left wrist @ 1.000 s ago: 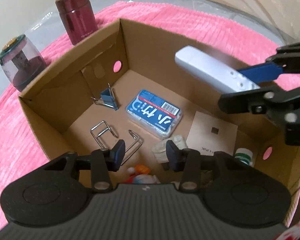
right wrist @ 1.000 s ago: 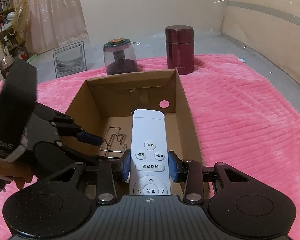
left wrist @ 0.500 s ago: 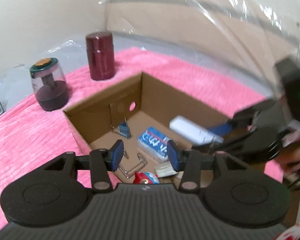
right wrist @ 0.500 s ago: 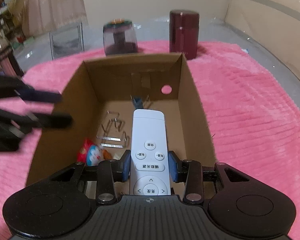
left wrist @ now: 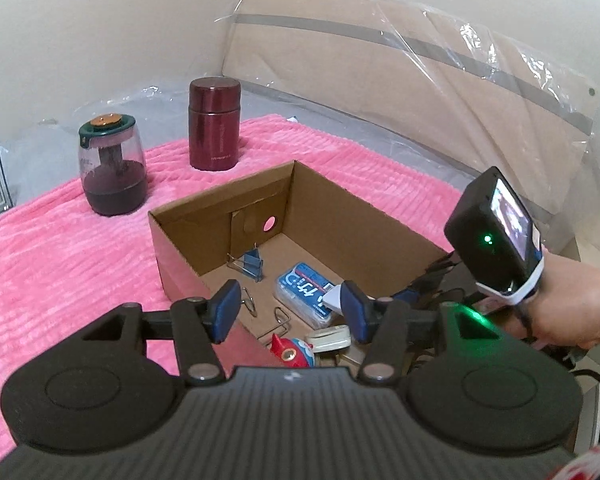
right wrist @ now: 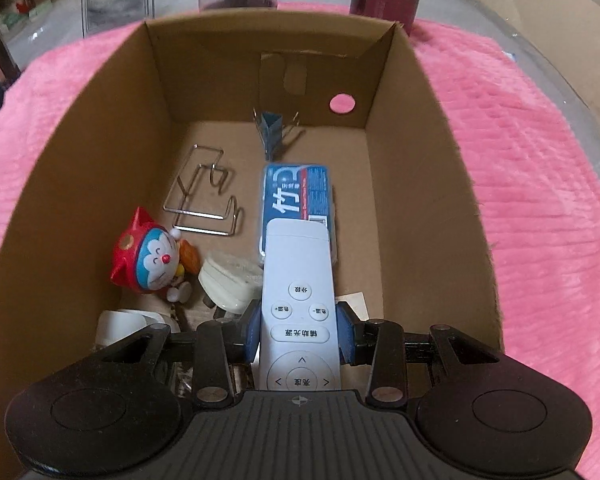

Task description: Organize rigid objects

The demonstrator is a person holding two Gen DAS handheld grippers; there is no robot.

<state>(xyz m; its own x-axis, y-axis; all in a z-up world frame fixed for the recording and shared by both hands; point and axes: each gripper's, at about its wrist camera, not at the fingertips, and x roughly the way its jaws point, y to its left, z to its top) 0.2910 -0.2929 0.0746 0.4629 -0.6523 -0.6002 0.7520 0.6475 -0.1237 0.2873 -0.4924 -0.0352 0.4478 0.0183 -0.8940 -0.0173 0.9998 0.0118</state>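
Across the floor lies a pink ribbed blanket, and on it sits an open cardboard box with a round hole in its far wall. Beyond the blanket the floor is covered in clear plastic sheeting, and a large flat cardboard panel wrapped in plastic leans against the pale wall. A dark red canister stands upright on the blanket's far edge, with a clear jar with a green lid near it to the left; a framed picture stands on the floor behind them.

The right gripper is lowered into the near end of the box, its blue pads clamped on either side of a white remote control. The remote's long axis runs straight along the fingers, button face up, its plain end pointing toward the far wall of the box. That end overlaps the near part of a blue plastic case; whether it touches the case I cannot tell.

Also in the box are a blue binder clip near the far wall, a bent wire holder, a red and blue cat figurine, and a cream plug adapter just beside the remote.

The left gripper hovers outside the box at its near left corner, fingers spread apart and holding nothing.
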